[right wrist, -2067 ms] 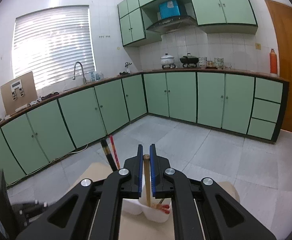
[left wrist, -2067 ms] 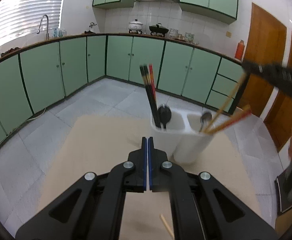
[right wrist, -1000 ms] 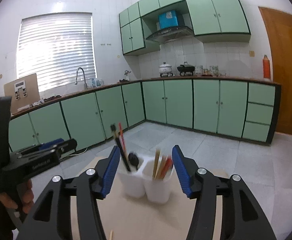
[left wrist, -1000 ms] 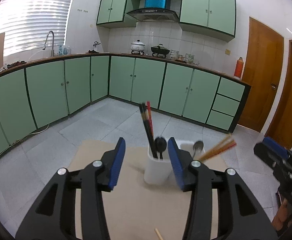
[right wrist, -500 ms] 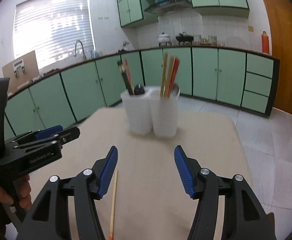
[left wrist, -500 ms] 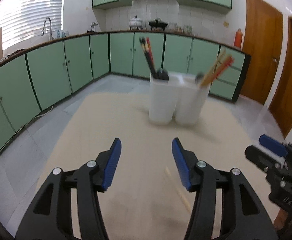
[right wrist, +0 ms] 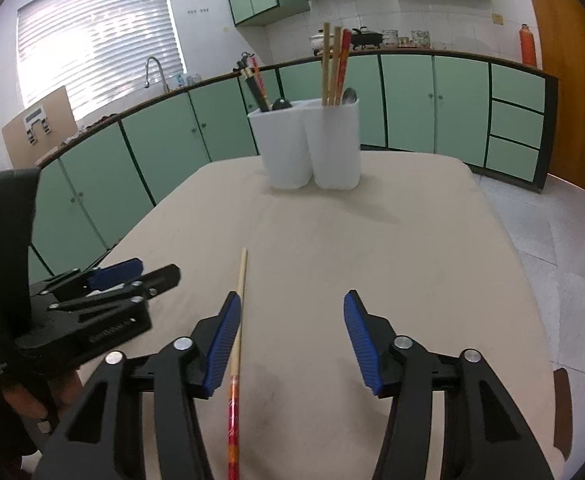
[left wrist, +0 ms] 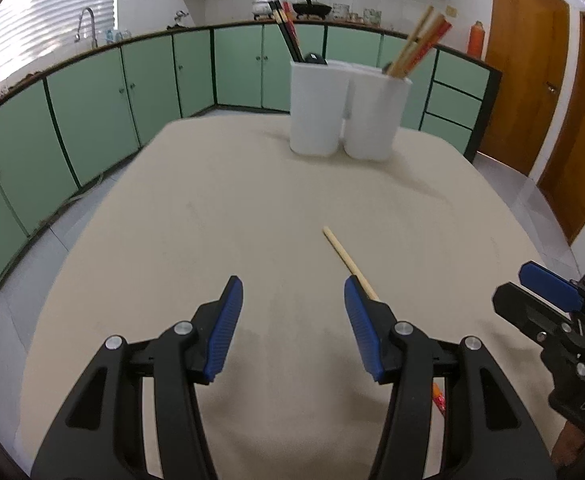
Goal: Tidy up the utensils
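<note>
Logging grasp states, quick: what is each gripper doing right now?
Left gripper: open, holding nothing.
Right gripper: open, holding nothing; the chopstick lies on the table beside it.

The left claw (left wrist: 292,308) is held low and roughly level, pointing forward, with its two blue-padded fingers (left wrist: 223,330) spread wide apart and nothing between them. The right claw (right wrist: 290,328) sits in the same pose beside it, its fingers (right wrist: 362,340) also spread wide and gripping nothing. Seen from the right wrist camera, the left claw's black body lies at the lower left, angled slightly inward toward the middle, and the person's left hand (right wrist: 42,394) wraps around its handle from below. Seen from the left wrist camera, the right claw shows at the right edge, its tip pointing inward; only a sliver of the hand holding it is visible.
</note>
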The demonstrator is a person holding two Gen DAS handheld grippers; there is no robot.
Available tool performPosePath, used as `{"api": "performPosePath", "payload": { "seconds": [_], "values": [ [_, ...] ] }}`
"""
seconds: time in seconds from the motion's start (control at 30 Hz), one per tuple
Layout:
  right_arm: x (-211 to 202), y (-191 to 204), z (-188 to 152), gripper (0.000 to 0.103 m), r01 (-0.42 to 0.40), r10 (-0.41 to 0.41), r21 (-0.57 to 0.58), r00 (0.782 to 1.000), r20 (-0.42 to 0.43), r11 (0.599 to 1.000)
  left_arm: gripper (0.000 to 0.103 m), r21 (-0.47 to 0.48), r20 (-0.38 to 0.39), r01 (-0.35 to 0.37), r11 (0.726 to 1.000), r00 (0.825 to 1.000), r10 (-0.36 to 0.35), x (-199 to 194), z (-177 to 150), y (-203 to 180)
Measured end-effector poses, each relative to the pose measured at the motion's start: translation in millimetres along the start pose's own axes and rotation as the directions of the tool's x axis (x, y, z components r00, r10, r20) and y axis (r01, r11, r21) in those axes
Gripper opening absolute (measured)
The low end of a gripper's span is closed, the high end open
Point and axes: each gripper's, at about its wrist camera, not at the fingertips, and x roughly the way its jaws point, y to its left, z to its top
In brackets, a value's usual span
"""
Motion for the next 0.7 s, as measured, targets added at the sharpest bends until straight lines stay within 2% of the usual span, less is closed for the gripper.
{"api": "performPosePath", "payload": {
  "seconds": [0.2,0.43,0.6,0.63,0.7],
  "values": [
    [-7.9,-9.3,-2.5,0.049,0.024,-0.024,0.023,1.0,0.01,0.999,0.05,0.0,-0.03,0.049,0.999,0.998,-0.049,6.4,-4.2,-17.9],
    [-15.7,-28.5,0.5,0.049,0.064,-0.065,0.046,0.998,0.024,0.997,0.05,0.011,-0.065,0.066,0.998,0.996,-0.065,28.0,-1.3,-45.3],
    [-11.9,-38.8,-0.6,0.049,0.077,-0.078,0.064,0.997,0.018,0.995,0.032,-0.003,-0.126,0.084,0.996,0.988,-0.084,45.1,-3.1,-54.2],
    [-10.9,-39.6,-0.3,0.049,0.078,-0.079,0.066,0.997,0.016,0.995,0.032,-0.001,-0.125,0.08,0.997,0.989,-0.079,45.9,-4.1,-55.5],
    [-7.7,-42.2,0.8,0.049,0.078,-0.079,0.072,0.997,0.011,0.994,0.019,0.011,-0.122,0.076,0.997,0.99,-0.074,46.5,-3.0,-57.9]
  ]
}}
